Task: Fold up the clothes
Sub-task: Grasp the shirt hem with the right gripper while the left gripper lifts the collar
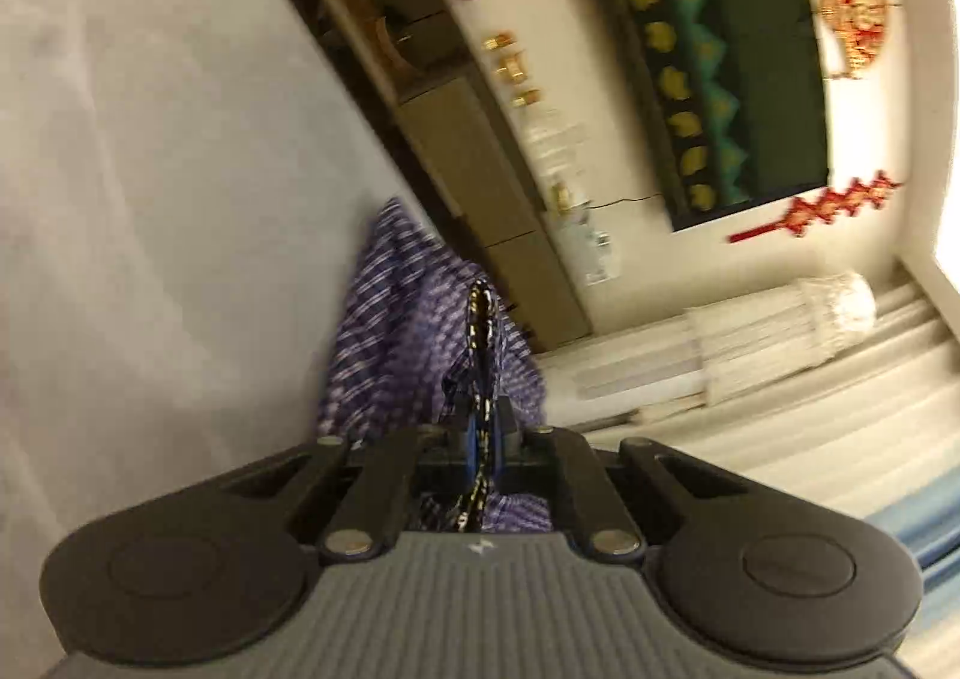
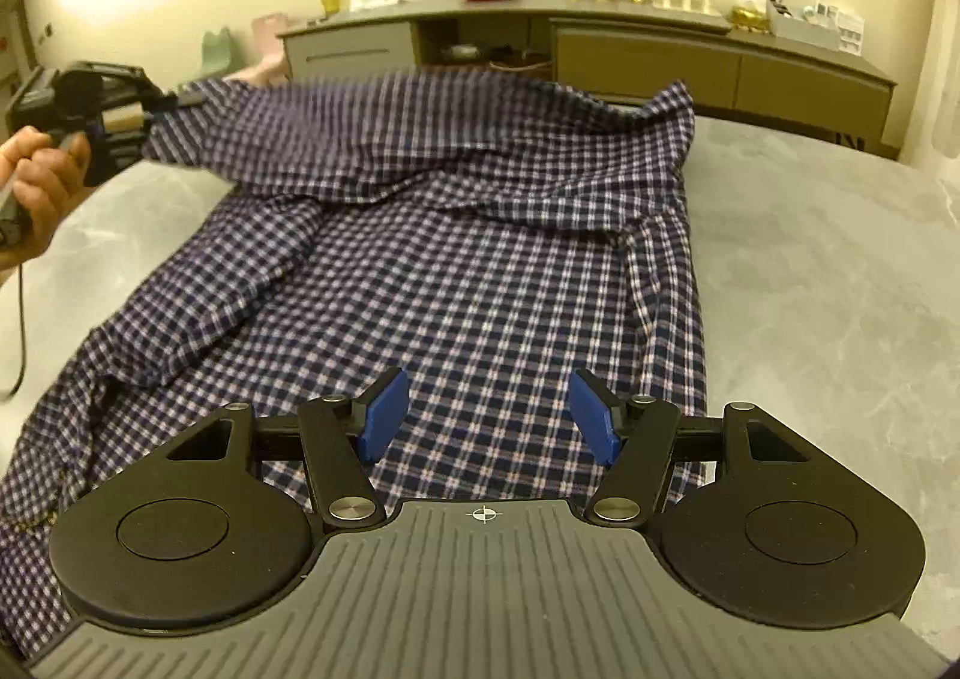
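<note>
- Your right gripper (image 2: 487, 415) hangs wide open just above the checked shirt (image 2: 480, 283) on the grey bed (image 2: 810, 289).
- Your left gripper (image 1: 480, 433) pinches the shirt's edge tight, lifting it.

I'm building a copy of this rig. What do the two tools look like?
Both match: right tool has blue pads on black linkage arms, two round black discs, and a ribbed grey body with a small crosshair mark. Left tool is black, with a dark cable hanging below the hand.

The blue-and-white checked cotton shirt (image 2: 480, 259) lies spread on the grey bed (image 2: 810, 271); a long low wooden sideboard (image 2: 660, 55) stands behind it, glasses and bowls on top.
</note>
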A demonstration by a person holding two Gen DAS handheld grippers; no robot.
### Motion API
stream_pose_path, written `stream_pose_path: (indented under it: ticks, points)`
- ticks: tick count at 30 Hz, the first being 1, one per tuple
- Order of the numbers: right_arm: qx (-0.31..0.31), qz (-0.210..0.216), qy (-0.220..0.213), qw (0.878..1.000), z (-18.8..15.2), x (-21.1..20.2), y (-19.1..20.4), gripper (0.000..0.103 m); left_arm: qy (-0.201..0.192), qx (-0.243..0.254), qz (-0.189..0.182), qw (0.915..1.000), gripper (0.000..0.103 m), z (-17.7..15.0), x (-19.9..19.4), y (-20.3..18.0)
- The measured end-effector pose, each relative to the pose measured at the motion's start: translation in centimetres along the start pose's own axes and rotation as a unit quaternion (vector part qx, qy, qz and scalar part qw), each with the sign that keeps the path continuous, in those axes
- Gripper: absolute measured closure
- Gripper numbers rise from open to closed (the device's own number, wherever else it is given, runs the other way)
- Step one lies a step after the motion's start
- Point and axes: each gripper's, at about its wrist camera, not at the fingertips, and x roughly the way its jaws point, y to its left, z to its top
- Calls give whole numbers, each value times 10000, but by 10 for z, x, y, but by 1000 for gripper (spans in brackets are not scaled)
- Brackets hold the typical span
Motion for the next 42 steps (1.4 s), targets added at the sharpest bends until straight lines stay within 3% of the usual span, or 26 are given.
stream_pose_path:
  ticks: [3, 6, 12, 16, 17, 19, 20, 23, 26, 28, 30, 32, 34, 36, 40, 42]
  points:
    - [43, -99, -18, 9999, -7, -10, -5, 40, -160, 66, -267, 9995, 98, 0, -2, -9]
    - [186, -255, 5, 9995, -36, -35, -17, 37, -388, 34, -732, 9966, 98, 2, -8, -19]
    - [-594, -385, -143, 9974, -110, -104, 2, 37, -651, -269, -941, 9931, 98, -2, -3, -14]
    - [-688, -324, -79, 9971, -141, -131, 14, 37, -660, -212, -1051, 9920, 98, -6, 1, -24]
    - [-687, -340, 0, 9971, -145, -133, 15, 41, -674, -175, -1037, 9922, 98, -7, 1, -26]
    - [-688, -423, 188, 9966, -151, -131, 17, 60, -702, -100, -1007, 9924, 98, -10, 2, -32]
    - [-688, -464, 282, 9961, -154, -131, 18, 81, -719, -65, -992, 9924, 98, -11, 1, -34]
    - [-744, -528, 390, 9951, -159, -135, 23, 100, -971, -150, -1050, 9896, 98, -11, -9, -36]
    - [-815, -384, 291, 9955, -159, -146, 29, 98, -1035, -187, -1098, 9884, 98, -6, -16, -36]
    - [-835, -353, 229, 9956, -161, -152, 31, 82, -997, -241, -1118, 9884, 98, -5, -15, -34]
    - [-763, -529, 168, 9955, -162, -157, 27, 54, -929, -289, -1127, 9889, 98, -4, -11, -32]
    - [-690, -664, 226, 9951, -164, -159, 22, 46, -839, -273, -1047, 9906, 98, -6, -4, -32]
    - [-626, -737, 379, 9946, -166, -158, 17, 48, -796, -227, -904, 9925, 98, -8, 0, -33]
    - [-583, -690, 684, 9936, -167, -154, 15, 97, -828, -153, -721, 9938, 98, -10, 0, -35]
    - [-824, -532, 924, 9909, -157, -161, 21, 92, -911, -229, -454, 9945, 98, -14, -5, -33]
    - [-675, -300, 755, 9944, -143, -173, 13, 71, -936, -319, -338, 9945, 98, -17, -7, -30]
